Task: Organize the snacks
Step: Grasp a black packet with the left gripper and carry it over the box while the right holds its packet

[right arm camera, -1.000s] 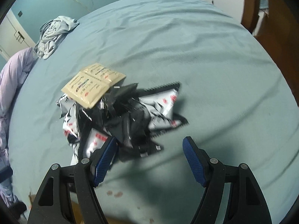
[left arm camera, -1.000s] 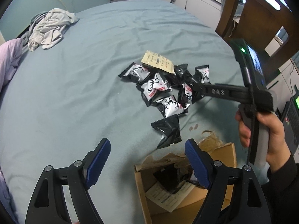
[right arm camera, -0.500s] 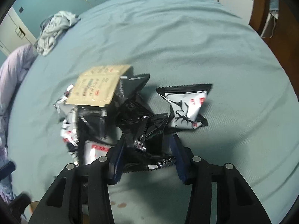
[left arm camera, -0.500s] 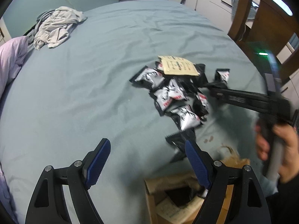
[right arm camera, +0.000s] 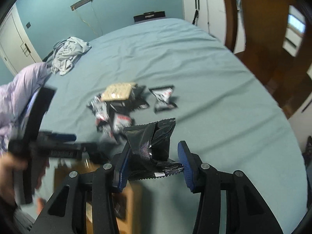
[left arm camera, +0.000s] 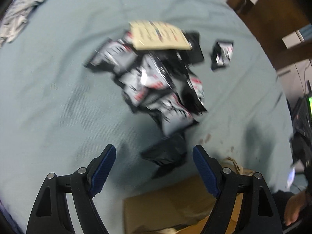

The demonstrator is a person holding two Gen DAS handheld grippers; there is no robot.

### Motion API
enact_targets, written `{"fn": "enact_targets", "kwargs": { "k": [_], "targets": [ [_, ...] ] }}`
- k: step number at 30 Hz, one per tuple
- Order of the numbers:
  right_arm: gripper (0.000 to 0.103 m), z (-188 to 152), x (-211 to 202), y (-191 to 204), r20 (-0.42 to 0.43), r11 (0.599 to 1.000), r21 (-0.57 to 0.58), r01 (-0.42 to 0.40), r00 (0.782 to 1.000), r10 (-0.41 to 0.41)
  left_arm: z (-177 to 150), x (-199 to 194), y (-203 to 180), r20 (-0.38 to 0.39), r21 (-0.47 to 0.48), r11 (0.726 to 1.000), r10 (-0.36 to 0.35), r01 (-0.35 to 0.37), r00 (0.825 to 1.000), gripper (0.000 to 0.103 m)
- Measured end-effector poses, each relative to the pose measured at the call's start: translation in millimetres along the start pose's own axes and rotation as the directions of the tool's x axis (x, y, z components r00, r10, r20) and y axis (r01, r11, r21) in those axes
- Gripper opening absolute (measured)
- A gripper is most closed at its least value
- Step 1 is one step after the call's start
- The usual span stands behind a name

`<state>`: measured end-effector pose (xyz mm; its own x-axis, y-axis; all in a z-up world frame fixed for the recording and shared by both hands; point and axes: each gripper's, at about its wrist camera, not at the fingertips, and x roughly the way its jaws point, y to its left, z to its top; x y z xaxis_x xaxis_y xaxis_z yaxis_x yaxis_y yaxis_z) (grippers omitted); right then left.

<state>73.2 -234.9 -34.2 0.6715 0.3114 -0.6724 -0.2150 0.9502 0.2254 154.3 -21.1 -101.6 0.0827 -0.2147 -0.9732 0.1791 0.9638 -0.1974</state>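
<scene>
Black-and-silver snack packets [left arm camera: 156, 81] lie heaped on the blue-green bed, with a beige packet [left arm camera: 158, 36] on top of the heap. One lone packet [left arm camera: 222, 55] sits to the right. My left gripper [left arm camera: 154, 150] is open and points down over a black packet [left arm camera: 165, 156] that lies next to the cardboard box [left arm camera: 171, 204]. My right gripper [right arm camera: 154, 150] is shut on another black packet [right arm camera: 154, 142]. It holds this packet off the bed, above the edge of the box [right arm camera: 130, 195]. The heap [right arm camera: 115, 113] lies beyond it.
Grey clothes [right arm camera: 68, 54] and a lilac duvet [right arm camera: 21, 89] lie at the bed's far left. Brown wooden furniture [left arm camera: 273, 19] and white cabinets [right arm camera: 200, 11] stand to the right. A person's hand [left arm camera: 294, 208] shows at the lower right of the left wrist view.
My right gripper closed on a black packet from the heap and drew back with it, lifting it over the box. My left gripper dropped closer to the bed, toward the heap.
</scene>
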Motion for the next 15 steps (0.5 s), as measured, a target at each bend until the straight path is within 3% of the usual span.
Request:
{"fn": "enact_targets", "kwargs": {
  "k": [3, 5, 7, 9, 12, 15],
  "targets": [
    [0.045, -26.9, -15.8, -10.9, 0.009, 0.999, 0.04, 0.035, 0.999, -0.035, 1.3, 14.1, 6.1, -0.047, -0.056, 0.996, -0.065, 0.063, 0.997, 0.082],
    [0.045, -35.8, -23.1, -15.5, 0.007, 0.996, 0.07, 0.047, 0.999, -0.047, 2.8, 21.4, 12.5, -0.069, -0.098, 0.989, -0.115, 0.108, 0.991, 0.074],
    [0.045, -39.4, -25.7, -17.5, 0.013, 0.994, 0.099, 0.042, 0.999, -0.044, 4.6, 17.0, 15.6, -0.046, -0.115, 0.982, -0.157, 0.151, 0.986, 0.048],
    [0.045, -39.3, -28.3, -13.9, 0.029, 0.993, 0.099, 0.057, 0.998, -0.061, 3.7, 13.3, 14.4, -0.029, -0.133, 0.974, -0.188, 0.182, 0.982, 0.046],
    [0.045, -40.3, -24.8, -12.0, 0.026, 0.993, 0.112, 0.035, 0.999, -0.039, -1.8, 7.8, 4.6, 0.008, -0.091, 0.983, -0.156, 0.156, 0.988, 0.045],
    [0.045, -42.2, -21.0, -16.2, 0.013, 0.991, 0.131, 0.009, 1.0, -0.01, -9.7, -10.5, 5.8, 0.092, -0.105, 0.984, -0.135, 0.144, 0.987, 0.045]
  ]
}}
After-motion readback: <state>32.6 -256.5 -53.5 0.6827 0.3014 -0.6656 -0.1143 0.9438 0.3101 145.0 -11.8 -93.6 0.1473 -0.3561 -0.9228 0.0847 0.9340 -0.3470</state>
